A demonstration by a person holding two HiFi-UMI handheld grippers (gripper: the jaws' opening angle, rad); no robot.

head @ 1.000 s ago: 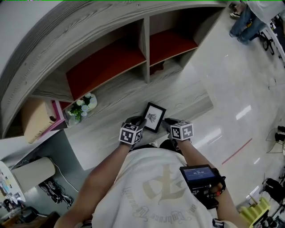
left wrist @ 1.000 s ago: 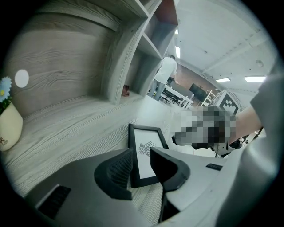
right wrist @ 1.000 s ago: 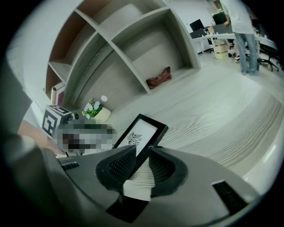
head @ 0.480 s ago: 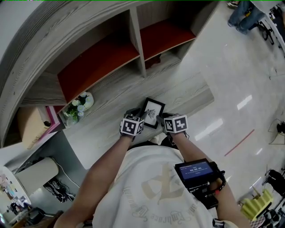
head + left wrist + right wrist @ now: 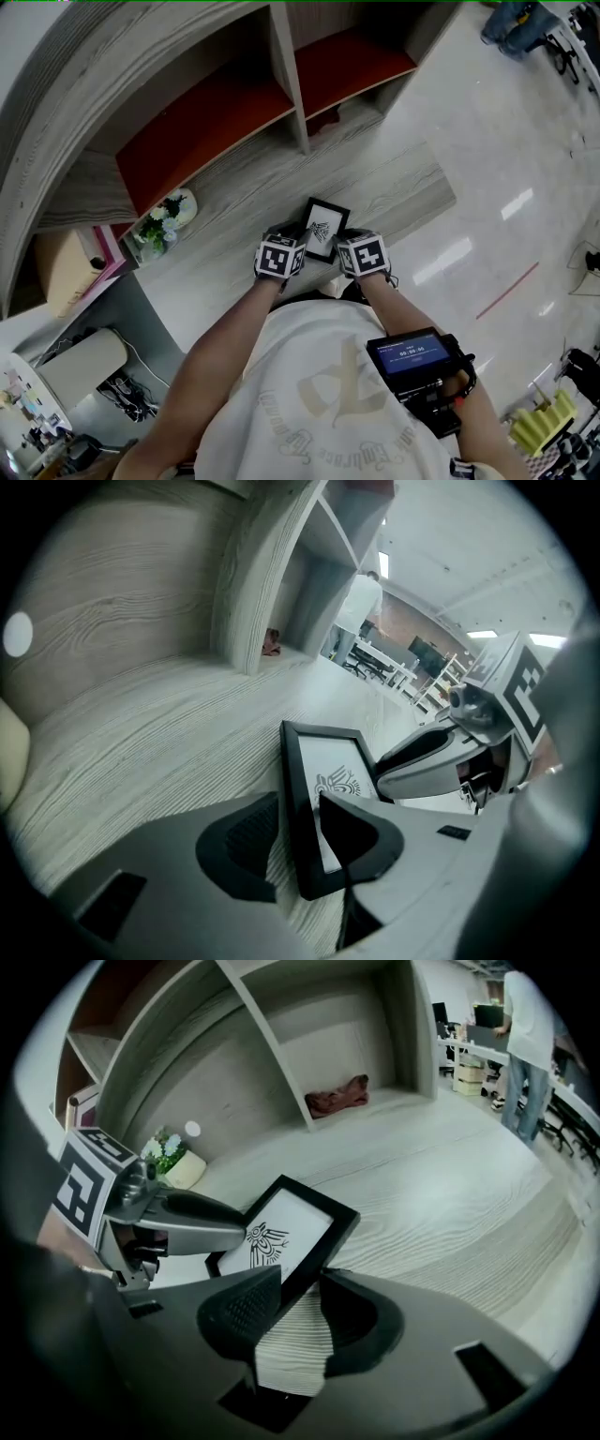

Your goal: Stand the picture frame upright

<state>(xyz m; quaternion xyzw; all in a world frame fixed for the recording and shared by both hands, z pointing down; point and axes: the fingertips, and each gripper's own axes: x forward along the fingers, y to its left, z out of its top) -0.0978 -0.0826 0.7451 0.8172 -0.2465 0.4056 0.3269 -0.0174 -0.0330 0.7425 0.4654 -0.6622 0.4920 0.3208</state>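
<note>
Since the earlier frame, the right tool (image 5: pixel 298 1316) had drawn in closer beside the picture frame (image 5: pixel 323 227), which leaned back on the wood-grain shelf base (image 5: pixel 403 187). Both it and the left tool (image 5: pixel 300 841) straddled the frame's edges, jaws closing yet not pinching. Best squeeze evenly, then tip it gently. Flowers (image 5: pixel 167 217) sat at nine o'clock; red cubbies (image 5: pixel 202 127) at twelve; glossy floor (image 5: pixel 497 169) at three.

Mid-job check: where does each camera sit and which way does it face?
Head view: on the head, facing steeply down at the grey wood-grain shelf; arms and torso show.
Left gripper view: on the left claw, looking along its closing jaws, black rectangular picture frame between them.
Right gripper view: on the right claw, jaws closing about the frame's corner, facing the shelf's cubbies.
Shared: both gripper views show the frame.
</note>
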